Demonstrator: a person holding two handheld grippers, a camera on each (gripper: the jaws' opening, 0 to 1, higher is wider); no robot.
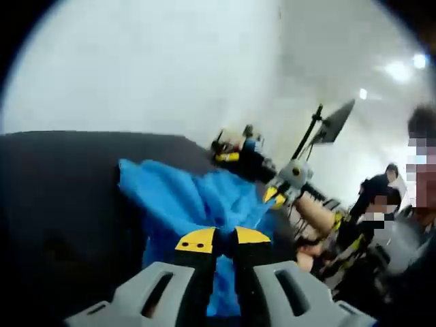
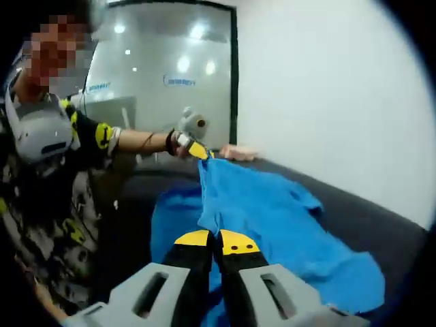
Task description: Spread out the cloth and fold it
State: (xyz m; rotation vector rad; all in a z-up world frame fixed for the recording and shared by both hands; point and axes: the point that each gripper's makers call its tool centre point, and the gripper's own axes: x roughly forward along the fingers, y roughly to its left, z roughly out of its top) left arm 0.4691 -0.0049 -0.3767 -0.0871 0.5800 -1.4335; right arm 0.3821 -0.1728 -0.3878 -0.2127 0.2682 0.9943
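You have both hand-held grippers, left [image 1: 223,240] and right [image 2: 215,243], clamped shut on the crumpled blue fabric cloth [image 2: 272,218], lifting it off the dark worktop [image 2: 381,225] to spread it.

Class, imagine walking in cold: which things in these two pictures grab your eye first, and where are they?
The bright blue cloth stands out, held up over a dark table. Both tongs are shut on it: the left tongs pinch one part, the right tongs another. A person's hand rests at the table's far edge.
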